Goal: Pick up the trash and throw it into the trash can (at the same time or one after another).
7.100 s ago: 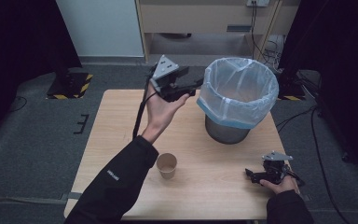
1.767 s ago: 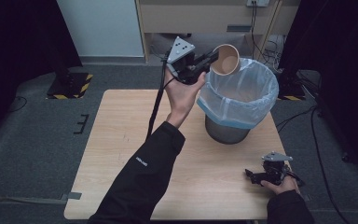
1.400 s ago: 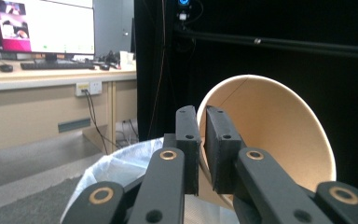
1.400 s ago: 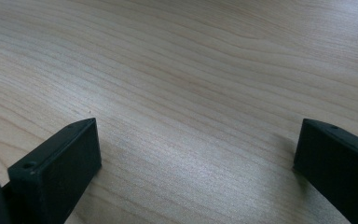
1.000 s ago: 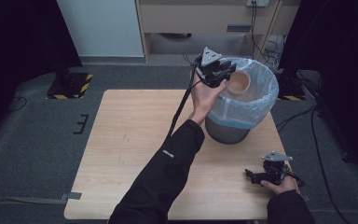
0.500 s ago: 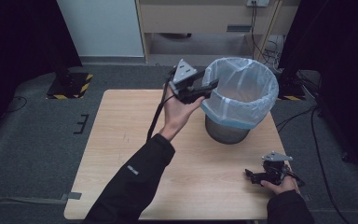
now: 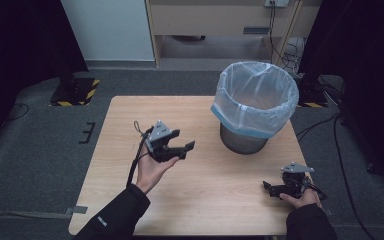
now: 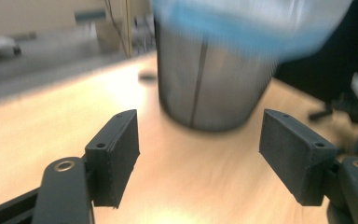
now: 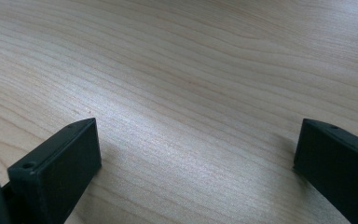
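A wire bin lined with a white and blue plastic bag [image 7: 255,100] stands at the table's back right. My left gripper [image 7: 187,149] hovers over the middle of the table [image 7: 220,200], left of the bin, jaws pointing toward it. Its jaws have just been opening and hold nothing. In the blurred left gripper view the bin [image 8: 209,79] stands ahead of the left gripper [image 8: 198,149]. At the front right corner my right gripper [image 7: 267,186] rests low on the wood, jaws open and pointing left. The right gripper view has bare wood between the right gripper's [image 9: 196,158] jaws.
A black and yellow striped base [image 7: 75,92] sits on the grey floor past the table's left side. Cables [image 7: 330,130] run over the floor to the right of the bin. A wooden cabinet [image 7: 220,15] stands behind the table.
My left hand has pulled back from above the bin and come down toward the table's middle. The paper cup it held a second ago is gone from its jaws, which now stand wide. The right hand stayed put.
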`<state>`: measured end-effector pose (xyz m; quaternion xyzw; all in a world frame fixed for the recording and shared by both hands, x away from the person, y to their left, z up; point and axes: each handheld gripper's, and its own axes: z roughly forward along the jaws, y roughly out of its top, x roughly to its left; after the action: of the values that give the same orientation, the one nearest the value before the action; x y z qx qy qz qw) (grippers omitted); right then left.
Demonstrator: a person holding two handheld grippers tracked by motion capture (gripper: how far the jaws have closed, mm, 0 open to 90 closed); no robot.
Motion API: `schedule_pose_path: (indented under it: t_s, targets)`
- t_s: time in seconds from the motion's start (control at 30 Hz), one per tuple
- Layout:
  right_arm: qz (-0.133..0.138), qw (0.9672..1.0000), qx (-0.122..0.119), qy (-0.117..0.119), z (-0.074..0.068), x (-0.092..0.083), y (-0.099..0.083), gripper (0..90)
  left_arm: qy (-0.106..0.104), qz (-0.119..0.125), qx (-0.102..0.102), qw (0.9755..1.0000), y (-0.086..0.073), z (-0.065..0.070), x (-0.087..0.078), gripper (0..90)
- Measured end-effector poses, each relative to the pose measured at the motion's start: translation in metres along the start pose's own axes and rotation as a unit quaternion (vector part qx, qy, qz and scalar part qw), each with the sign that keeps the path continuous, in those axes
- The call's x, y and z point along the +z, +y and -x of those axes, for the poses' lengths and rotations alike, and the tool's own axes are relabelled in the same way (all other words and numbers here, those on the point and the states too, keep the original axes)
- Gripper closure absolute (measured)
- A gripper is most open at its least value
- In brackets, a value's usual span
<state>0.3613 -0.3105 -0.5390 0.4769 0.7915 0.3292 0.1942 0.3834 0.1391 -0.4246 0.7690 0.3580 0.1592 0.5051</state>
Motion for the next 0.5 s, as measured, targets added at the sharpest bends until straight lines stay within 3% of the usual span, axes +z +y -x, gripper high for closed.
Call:
schedule_pose_path:
  t_s: [0.17, 0.27, 0.37, 0.43, 0.5]
  targets:
    - [0.0, 1.0, -0.001, 0.0, 0.0, 0.0, 0.0, 0.7, 0.014, -0.059, -0.027, 0.9978, -0.057, -0.012, -0.01, 25.0]
    - [0.0, 1.0, 0.0, 0.0, 0.0, 0.0, 0.0, 0.7, 0.034, -0.102, -0.033, 0.9936, -0.086, -0.019, -0.02, 23.1]
    - [0.0, 1.0, -0.001, 0.0, 0.0, 0.0, 0.0, 0.7, 0.043, -0.144, -0.049, 0.9874, -0.102, -0.025, -0.032, 20.7]
    - [0.0, 1.0, -0.001, -0.001, 0.0, 0.0, 0.0, 0.7, 0.054, -0.149, -0.044, 0.9864, -0.108, -0.03, -0.042, 19.3]
    - [-0.001, 1.0, 0.0, -0.001, 0.0, 0.0, 0.0, 0.7, 0.071, -0.159, -0.046, 0.9837, -0.112, -0.037, -0.053, 17.2]
